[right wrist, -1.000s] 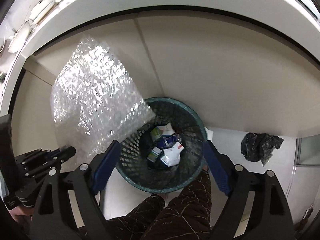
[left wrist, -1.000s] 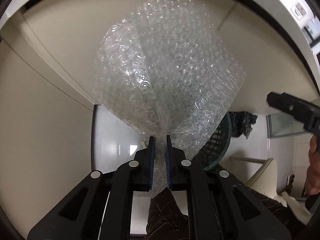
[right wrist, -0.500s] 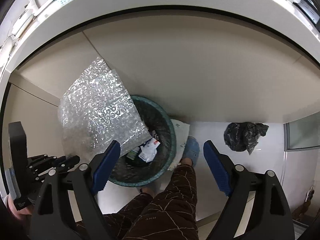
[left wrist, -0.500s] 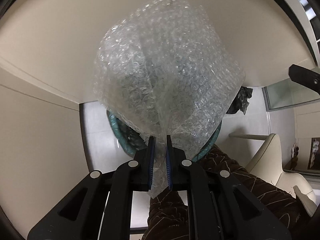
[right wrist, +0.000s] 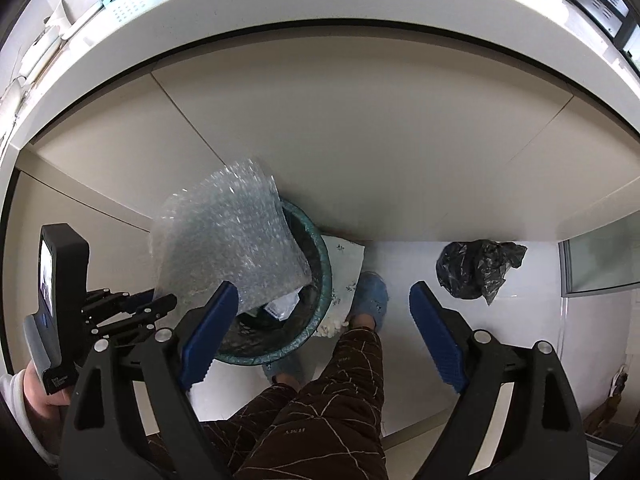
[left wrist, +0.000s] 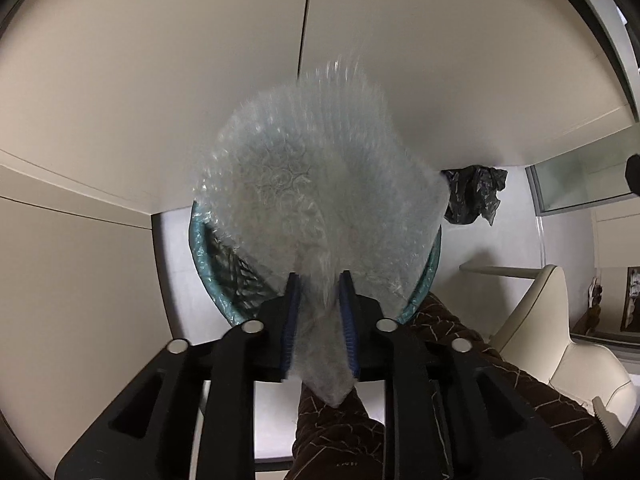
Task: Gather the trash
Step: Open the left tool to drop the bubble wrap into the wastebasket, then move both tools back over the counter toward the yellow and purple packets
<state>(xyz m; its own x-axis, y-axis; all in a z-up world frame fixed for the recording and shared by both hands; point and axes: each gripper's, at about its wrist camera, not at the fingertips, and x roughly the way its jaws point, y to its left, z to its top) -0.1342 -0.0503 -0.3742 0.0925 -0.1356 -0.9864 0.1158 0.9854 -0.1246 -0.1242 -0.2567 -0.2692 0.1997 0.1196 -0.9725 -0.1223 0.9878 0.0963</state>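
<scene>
A sheet of clear bubble wrap (left wrist: 320,184) hangs blurred over a teal mesh waste basket (left wrist: 208,264) on the floor. My left gripper (left wrist: 320,276) points straight down above the basket, and its jaws are opening. The wrap's tail still runs between the blue pads, but they stand apart from it. In the right wrist view the bubble wrap (right wrist: 228,240) leans into the basket (right wrist: 326,272), which holds paper scraps, with the left gripper (right wrist: 132,308) just to its left. My right gripper (right wrist: 323,286) is open wide with nothing between its fingers.
Beige cabinet fronts (right wrist: 360,140) rise behind the basket under a white countertop edge (right wrist: 320,0). A crumpled black bag (right wrist: 476,268) lies on the floor to the right. A person's brown-trousered leg (right wrist: 352,360) and blue slipper (right wrist: 372,296) stand beside the basket. A cream chair (left wrist: 560,340) sits at far right.
My left gripper has moved over the basket and its jaws have parted. The bubble wrap has dropped lower toward the basket. My right gripper has shifted right, away from the basket.
</scene>
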